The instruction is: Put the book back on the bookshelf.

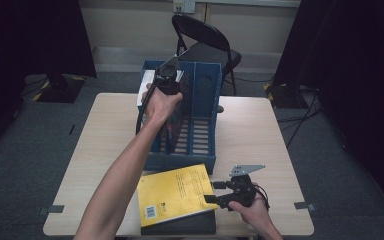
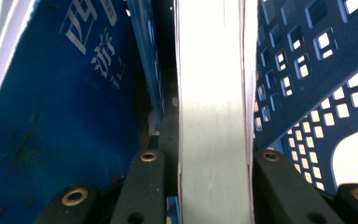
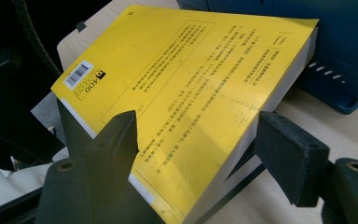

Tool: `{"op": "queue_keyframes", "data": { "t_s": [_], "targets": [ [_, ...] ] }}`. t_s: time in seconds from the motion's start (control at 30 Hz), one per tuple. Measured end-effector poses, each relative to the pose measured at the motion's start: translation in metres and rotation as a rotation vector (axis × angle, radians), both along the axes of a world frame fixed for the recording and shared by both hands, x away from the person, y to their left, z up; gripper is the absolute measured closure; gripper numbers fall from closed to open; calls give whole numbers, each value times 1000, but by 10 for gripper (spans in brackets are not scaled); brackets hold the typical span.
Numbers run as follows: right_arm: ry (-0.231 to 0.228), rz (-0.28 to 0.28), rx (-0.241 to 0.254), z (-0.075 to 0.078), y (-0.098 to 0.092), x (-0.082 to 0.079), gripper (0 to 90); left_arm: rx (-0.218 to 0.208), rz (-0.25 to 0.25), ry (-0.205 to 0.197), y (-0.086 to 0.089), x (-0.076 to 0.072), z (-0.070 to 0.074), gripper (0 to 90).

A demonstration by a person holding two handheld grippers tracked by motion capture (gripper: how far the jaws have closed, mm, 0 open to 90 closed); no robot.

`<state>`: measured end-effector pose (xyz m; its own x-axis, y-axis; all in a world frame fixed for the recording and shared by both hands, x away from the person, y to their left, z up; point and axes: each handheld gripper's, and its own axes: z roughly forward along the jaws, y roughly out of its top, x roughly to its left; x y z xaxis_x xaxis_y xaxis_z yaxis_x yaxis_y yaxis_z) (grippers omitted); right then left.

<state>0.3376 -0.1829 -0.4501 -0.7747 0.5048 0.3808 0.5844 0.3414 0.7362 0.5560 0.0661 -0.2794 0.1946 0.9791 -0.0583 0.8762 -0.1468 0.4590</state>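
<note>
Your left tongs (image 1: 168,75) clamp a white-edged book (image 2: 212,116), upright to slot into the blue file rack (image 1: 205,95); your right tongs (image 1: 215,192) stand apart around the yellow book (image 1: 177,192) on the desk (image 1: 260,135) — ready to grip.

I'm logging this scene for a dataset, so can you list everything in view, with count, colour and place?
File rack: one, blue, slotted, mid-table.
Book with white page edge: one, upright in the rack, clamped by the left gripper.
Blue book: one, white lettering, beside it in the rack.
Yellow book: one, on the near table edge, lying on a dark book.
Dark book: one, black, under the yellow one.
Table: one, light wood.
Folding chair: one, black, behind the table.
Left gripper: black, over the rack, shut on the book.
Right gripper: black, jaws either side of the yellow book's corner, not pressing.
</note>
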Motion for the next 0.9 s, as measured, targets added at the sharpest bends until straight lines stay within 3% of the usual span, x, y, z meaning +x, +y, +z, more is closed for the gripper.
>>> {"op": "queue_keyframes", "data": {
  "t_s": [0.17,0.3,0.5,0.9],
  "targets": [
    [0,1,-3,0,1,0,295,-29,-12,-12,3,-5,-1,711],
    [2,3,-7,-1,3,0,295,-14,-31,-18,4,-8,-1,682],
    [0,4,-9,-1,3,0,295,-27,-37,-28,9,-13,-2,661],
    [2,0,-15,-2,4,0,294,-108,-56,-54,25,-21,-1,590]
  ]
}}
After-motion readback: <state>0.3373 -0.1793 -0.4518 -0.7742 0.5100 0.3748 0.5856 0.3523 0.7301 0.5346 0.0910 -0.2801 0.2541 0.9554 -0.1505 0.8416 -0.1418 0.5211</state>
